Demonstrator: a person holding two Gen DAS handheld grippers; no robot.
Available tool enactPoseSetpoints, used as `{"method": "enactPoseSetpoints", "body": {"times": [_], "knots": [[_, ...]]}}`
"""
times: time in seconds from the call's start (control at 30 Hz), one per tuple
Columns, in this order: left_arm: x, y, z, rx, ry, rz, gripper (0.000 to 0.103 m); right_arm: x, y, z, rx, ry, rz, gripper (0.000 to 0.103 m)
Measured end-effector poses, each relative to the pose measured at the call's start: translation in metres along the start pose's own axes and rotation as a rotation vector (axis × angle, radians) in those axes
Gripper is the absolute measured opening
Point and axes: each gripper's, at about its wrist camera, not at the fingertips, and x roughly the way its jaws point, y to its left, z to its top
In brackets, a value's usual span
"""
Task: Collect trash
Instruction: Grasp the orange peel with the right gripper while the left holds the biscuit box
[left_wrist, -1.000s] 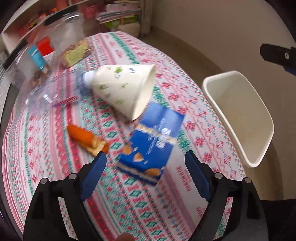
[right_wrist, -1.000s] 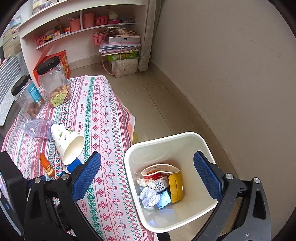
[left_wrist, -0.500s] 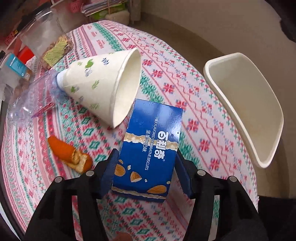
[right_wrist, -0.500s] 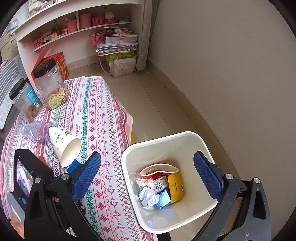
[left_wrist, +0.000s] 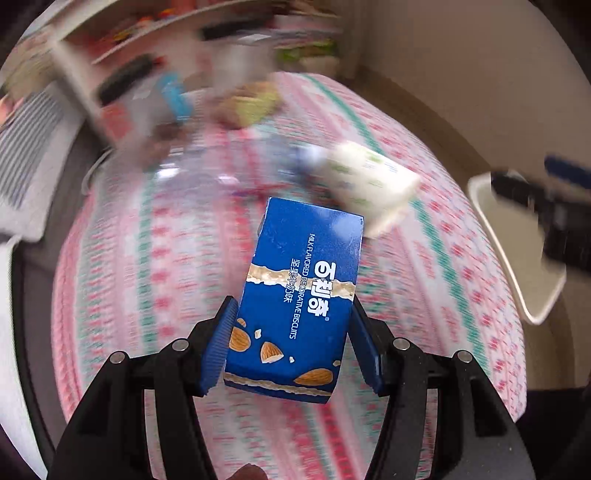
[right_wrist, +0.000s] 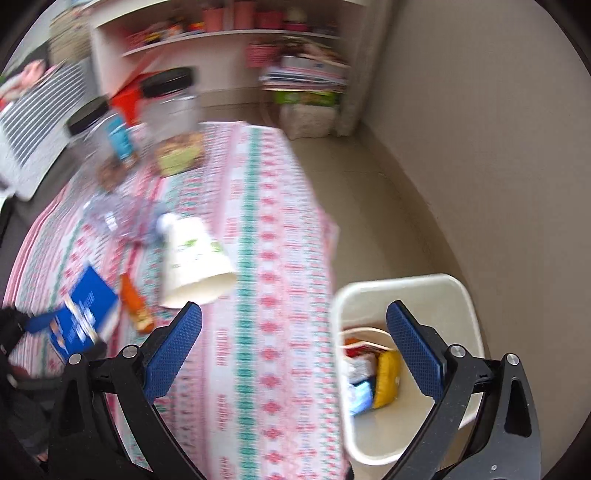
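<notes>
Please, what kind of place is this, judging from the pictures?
Probably a room in a home. A table with a patterned tablecloth holds food jars. White wall shelves carry small baskets and toys. A small trash bin stands on the tiled floor beside the table.

Both grippers, left gripper (left_wrist: 290, 343) and right gripper (right_wrist: 294, 350), have black arms, bumpy blue pads and shiny silver screws, though blurry.

Paper cup (right_wrist: 195, 266) on table (right_wrist: 273, 295), bin (right_wrist: 461, 295) right beside table, wrappers (right_wrist: 373, 376) inside
</notes>
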Motion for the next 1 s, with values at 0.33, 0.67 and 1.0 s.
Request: {"method": "enactPoseSetpoints", "body": {"times": [0.33,0.67,1.0], "knots": [[-0.016,0.085,-0.019,-0.239,-0.012,0.038,0.058,0.025,0.120,-0.002,-0.273,0.036,0.153,0.080],[-0.029,0.125,-0.028,-0.314,-0.041,0.026,0.058,0.079,0.171,0.001,-0.409,0.109,0.140,0.068],[-0.030,0.128,-0.032,-0.319,-0.054,0.018,0.059,0.100,0.168,0.009,-0.370,0.161,0.209,0.023]]}}
